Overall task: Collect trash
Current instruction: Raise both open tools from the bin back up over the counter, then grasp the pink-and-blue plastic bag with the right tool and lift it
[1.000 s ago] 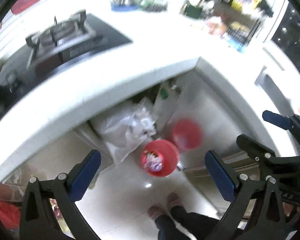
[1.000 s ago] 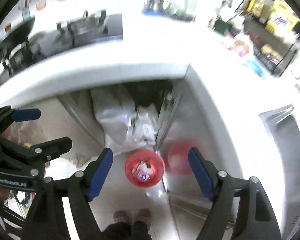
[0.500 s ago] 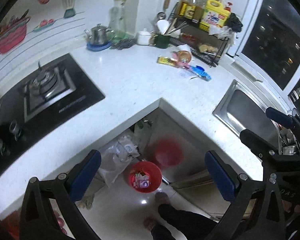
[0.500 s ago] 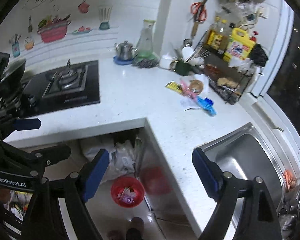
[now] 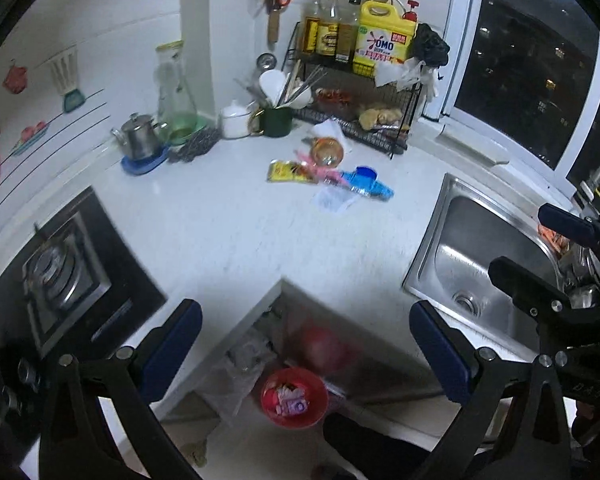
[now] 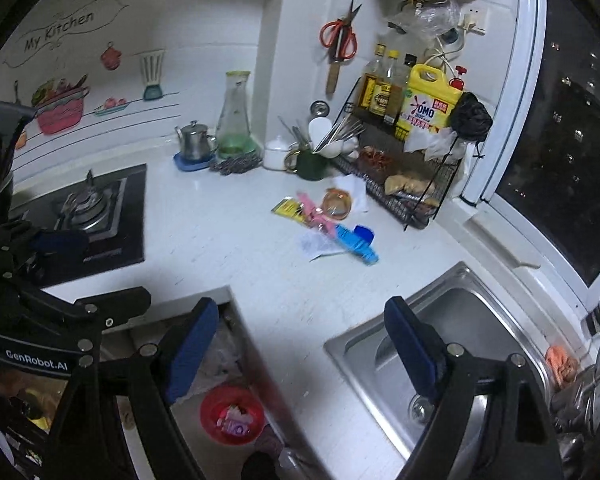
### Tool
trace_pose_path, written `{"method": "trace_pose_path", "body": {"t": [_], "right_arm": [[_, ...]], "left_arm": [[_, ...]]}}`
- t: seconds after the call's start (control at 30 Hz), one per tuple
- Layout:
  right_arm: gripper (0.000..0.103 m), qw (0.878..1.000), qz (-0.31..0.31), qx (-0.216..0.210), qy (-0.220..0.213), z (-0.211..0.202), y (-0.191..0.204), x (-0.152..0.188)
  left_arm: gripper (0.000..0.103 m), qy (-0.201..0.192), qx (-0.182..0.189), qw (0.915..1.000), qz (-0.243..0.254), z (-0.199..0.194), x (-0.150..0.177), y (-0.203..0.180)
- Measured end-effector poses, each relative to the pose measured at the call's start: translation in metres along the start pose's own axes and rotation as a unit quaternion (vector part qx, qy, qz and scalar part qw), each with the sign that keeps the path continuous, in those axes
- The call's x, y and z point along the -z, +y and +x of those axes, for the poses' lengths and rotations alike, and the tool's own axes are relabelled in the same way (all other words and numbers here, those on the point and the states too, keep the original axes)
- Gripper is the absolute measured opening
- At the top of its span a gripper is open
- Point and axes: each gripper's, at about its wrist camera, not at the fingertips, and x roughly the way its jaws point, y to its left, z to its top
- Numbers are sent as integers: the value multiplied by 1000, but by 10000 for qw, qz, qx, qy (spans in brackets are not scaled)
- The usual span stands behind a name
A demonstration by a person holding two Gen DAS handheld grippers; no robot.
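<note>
Loose trash lies on the white counter (image 5: 220,220) near the wire rack: a yellow wrapper (image 5: 288,171) (image 6: 287,208), a pink wrapper (image 6: 314,214), a blue packet (image 5: 366,184) (image 6: 356,242), a white paper slip (image 5: 334,199) (image 6: 318,246) and a round clear lid (image 5: 327,150) (image 6: 337,200). A red bin (image 5: 294,398) (image 6: 232,414) with wrappers inside stands on the floor below the counter corner. My left gripper (image 5: 306,346) hangs open and empty high above the counter corner. My right gripper (image 6: 300,354) is open and empty too, over the counter edge beside the sink.
A gas hob (image 5: 64,276) (image 6: 86,208) sits at the left, a steel sink (image 5: 476,264) (image 6: 452,344) at the right. Kettle (image 6: 194,142), glass carafe (image 6: 236,116), green mug (image 6: 310,164) and a bottle rack (image 6: 404,160) line the back wall. A person's foot (image 5: 360,436) is by the bin.
Both grippers rose from low over the bin and floor to well above the counter, so the countertop trash, sink and back wall came into view. Both stayed open and empty.
</note>
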Motion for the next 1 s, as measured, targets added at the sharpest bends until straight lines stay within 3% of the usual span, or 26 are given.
{"method": "trace_pose_path", "body": {"t": [0.37, 0.57, 1.0], "right_arm": [[84, 9999, 52, -133, 12, 78, -48, -46], [88, 9983, -98, -382, 437, 146, -71, -72], [89, 9816, -631, -1290, 1259, 275, -80, -91]], "left_arm": [[103, 196, 82, 9998, 62, 88, -84, -11], [103, 529, 56, 9986, -9, 153, -124, -2], [103, 1303, -234, 9908, -291, 272, -146, 35]]}}
